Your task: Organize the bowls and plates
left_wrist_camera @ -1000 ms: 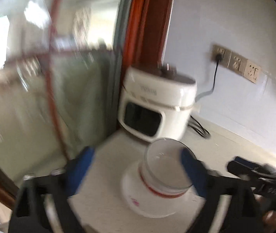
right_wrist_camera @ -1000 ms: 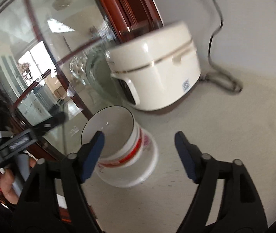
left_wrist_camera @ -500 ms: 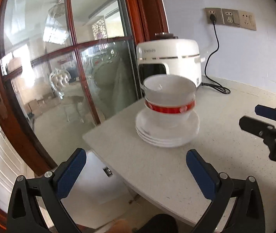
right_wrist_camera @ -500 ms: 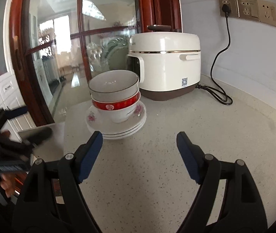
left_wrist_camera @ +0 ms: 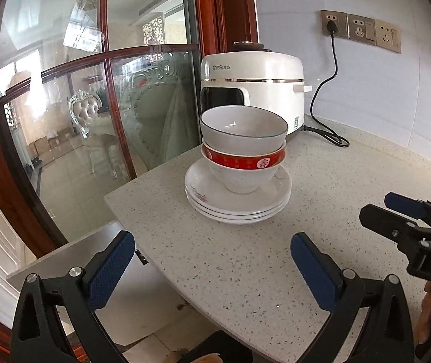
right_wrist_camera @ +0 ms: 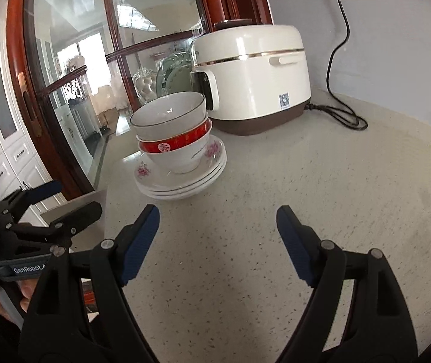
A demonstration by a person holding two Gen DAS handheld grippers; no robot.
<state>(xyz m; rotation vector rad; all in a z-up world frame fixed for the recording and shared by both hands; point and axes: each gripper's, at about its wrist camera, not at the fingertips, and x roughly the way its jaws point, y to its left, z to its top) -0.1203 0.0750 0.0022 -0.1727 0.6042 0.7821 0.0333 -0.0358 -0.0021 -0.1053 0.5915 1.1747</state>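
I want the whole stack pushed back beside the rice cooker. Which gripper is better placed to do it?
Probably the right gripper: open and empty over the counter, plates just ahead. The left gripper, also open, hangs partly beyond the counter's edge.

Both tools (left_wrist_camera: 212, 257) (right_wrist_camera: 217, 230) agape, empty.

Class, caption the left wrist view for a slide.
Open left claw faces two nested bowls on stacked white plates.

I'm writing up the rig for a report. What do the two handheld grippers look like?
Both are black plastic tools. The left gripper and the right gripper each have two angled arms with silver pivot bolts and textured blue pads on the fingertips. White lettering marks the bodies: "GenRobot" on the left one, "DAS" on the right one. Bare hands hold them; no cables show.
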